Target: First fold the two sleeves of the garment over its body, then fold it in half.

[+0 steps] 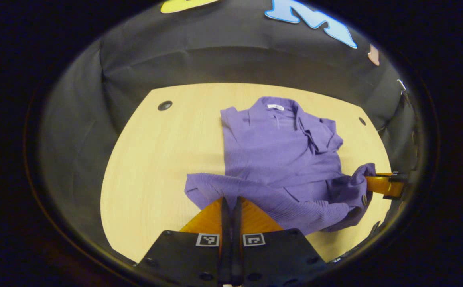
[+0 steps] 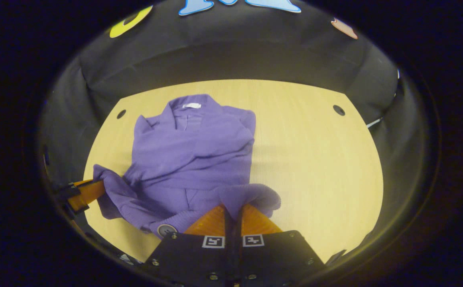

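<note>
Broadly: wooden table [image 1: 155, 159] under a purple garment [image 1: 271, 151], collar at the far side, hem near. Both sleeves [image 2: 199, 153] folded across the body, so sleeve folds done; halving underway, hem corners lifted, not yet carried to the collar. Left gripper [image 1: 231, 199] clamped on one hem corner [image 1: 211, 187], fingers together on cloth. Right gripper [image 2: 233, 209] likewise pinched on the other corner [image 2: 251, 197].

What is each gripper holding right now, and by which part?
Both are shut on the purple garment at its near hem: the left gripper pinches one bottom corner, the right gripper the other. Sleeves already lie across the body.
</note>
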The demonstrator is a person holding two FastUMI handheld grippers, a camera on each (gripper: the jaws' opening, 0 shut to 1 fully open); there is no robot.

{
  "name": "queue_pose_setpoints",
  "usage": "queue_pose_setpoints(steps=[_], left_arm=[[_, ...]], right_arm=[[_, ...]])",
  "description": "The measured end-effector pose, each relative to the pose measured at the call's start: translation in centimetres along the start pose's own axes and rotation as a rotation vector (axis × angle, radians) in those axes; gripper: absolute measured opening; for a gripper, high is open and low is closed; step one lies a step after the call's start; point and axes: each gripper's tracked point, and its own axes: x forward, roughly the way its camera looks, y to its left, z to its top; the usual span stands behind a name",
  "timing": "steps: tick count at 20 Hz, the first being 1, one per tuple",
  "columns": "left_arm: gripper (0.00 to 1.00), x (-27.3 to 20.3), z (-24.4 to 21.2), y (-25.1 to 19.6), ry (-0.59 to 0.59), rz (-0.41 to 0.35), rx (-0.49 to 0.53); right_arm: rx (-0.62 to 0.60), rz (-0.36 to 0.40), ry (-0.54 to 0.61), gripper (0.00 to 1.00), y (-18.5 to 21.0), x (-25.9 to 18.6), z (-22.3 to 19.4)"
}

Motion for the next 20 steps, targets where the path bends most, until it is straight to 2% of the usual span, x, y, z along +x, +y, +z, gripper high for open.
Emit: queue_pose_setpoints(steps=[10,20], left_arm=[[0.07,4.3,9.8,1.0,-0.088,0.016,-0.015],[0.07,8.3,16.7,0.8,-0.146,0.008,0.009]], right_arm=[[0.047,0.014,-0.097,0.02,-0.3,2.7,10.6],[0.078,0.018,-0.156,0.02,-0.3,5.8,17.6]])
